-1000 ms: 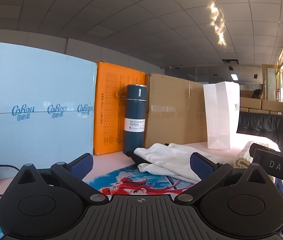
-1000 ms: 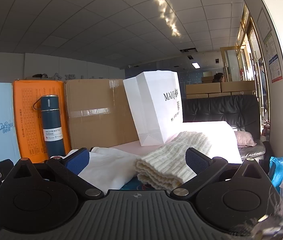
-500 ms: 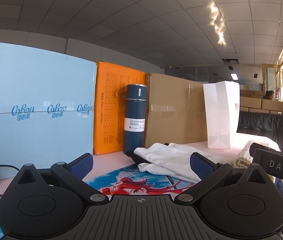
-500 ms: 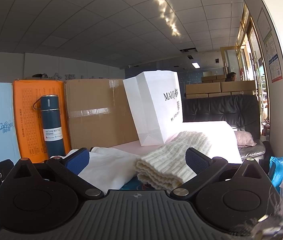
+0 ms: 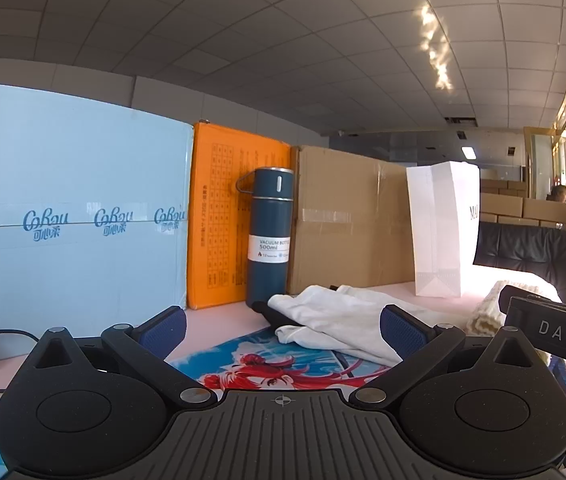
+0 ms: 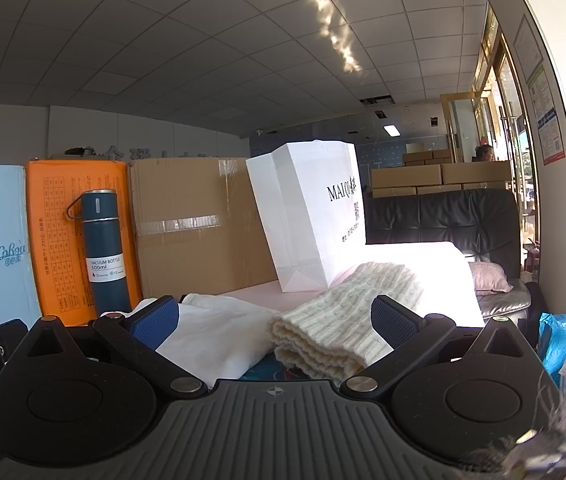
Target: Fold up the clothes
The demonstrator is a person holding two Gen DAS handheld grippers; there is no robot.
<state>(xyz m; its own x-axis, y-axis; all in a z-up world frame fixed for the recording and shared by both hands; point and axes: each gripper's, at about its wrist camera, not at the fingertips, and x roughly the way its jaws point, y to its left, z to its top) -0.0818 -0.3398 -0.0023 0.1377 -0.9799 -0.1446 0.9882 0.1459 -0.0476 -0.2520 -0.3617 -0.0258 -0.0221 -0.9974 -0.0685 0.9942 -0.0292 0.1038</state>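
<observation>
Hovering low and level over the bench, the left gripper and right gripper both have their tongs spread wide, pinching nothing. Beyond them a white shirt lies crumpled mid-bench; just beside it a folded sweater sits toward the right edge. Behind stands a bottle.

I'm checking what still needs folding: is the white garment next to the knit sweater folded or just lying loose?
Loose. The white garment lies crumpled with uneven wrinkles, while the knit sweater beside it sits in stacked, even layers.
</observation>
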